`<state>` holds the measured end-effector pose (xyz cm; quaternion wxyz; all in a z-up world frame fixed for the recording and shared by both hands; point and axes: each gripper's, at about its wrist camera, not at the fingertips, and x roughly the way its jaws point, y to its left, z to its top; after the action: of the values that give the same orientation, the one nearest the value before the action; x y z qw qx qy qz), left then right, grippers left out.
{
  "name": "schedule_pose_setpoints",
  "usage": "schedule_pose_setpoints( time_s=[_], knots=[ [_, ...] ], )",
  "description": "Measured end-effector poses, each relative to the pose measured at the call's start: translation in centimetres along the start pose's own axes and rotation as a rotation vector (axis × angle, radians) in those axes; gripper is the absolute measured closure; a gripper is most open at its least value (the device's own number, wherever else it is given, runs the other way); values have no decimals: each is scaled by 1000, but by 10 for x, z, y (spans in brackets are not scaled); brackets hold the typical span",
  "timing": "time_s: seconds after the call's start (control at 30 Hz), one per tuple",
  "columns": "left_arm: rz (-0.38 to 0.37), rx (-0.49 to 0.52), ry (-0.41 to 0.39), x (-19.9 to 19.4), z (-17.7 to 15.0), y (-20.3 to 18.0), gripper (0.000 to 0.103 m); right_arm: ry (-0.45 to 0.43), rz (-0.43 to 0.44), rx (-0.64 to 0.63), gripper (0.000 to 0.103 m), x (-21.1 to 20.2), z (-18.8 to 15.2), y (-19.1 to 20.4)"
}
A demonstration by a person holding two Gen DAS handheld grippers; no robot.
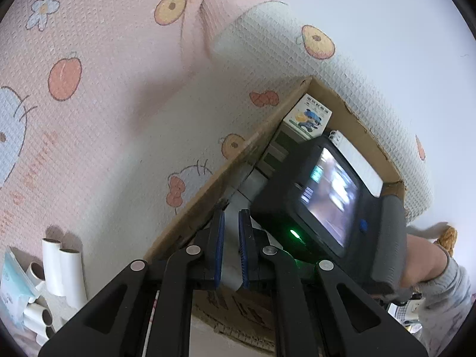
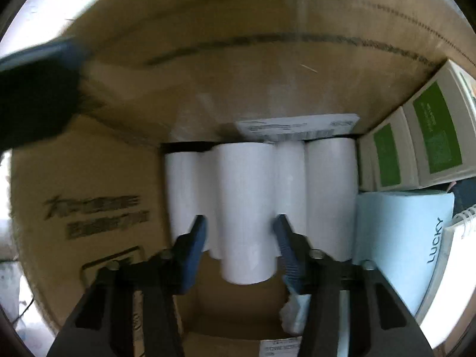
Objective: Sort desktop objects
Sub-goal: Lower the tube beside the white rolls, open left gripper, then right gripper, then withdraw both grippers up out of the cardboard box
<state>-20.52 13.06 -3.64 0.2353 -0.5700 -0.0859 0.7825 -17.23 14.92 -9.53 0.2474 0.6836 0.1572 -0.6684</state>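
Inside the cardboard box point(image 2: 89, 208), the right gripper point(image 2: 241, 238) seemingly grasps a white roll point(image 2: 245, 208) beside a blue pack point(image 2: 398, 238) marked "LUCKY"; the left gripper point(image 1: 231, 238) hangs nearly closed, empty.

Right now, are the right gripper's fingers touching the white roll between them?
Cannot tell. In the right wrist view the right gripper straddles the white roll inside the cardboard box, but blur hides whether the fingers press it.
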Motion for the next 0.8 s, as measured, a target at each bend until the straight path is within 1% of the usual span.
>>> schedule_pose_setpoints(
  time_s=[0.17,0.27,0.37,0.43,0.5,0.57,0.73,0.8],
  knots=[
    [23,4,-20,-11,-4,3,90,-5,-3,-9,65,-5,4,7],
    [29,-15,-22,-13,-5,10,90,-30,12,0,66,-13,1,10],
    [27,-23,-24,-15,-5,12,90,-55,46,-8,71,-25,-1,18],
    [21,-19,-24,-16,-4,12,90,-71,52,-25,77,-33,0,25],
    [20,-17,-22,-16,-4,11,90,-79,87,-28,78,-39,3,32],
    [18,-12,-14,-14,-5,10,90,-57,106,-26,78,-37,6,37],
    [27,12,3,-13,-8,8,89,-44,191,24,78,-35,9,41],
    [28,17,6,-13,-8,7,89,-33,278,67,77,-34,7,40]
  ],
)
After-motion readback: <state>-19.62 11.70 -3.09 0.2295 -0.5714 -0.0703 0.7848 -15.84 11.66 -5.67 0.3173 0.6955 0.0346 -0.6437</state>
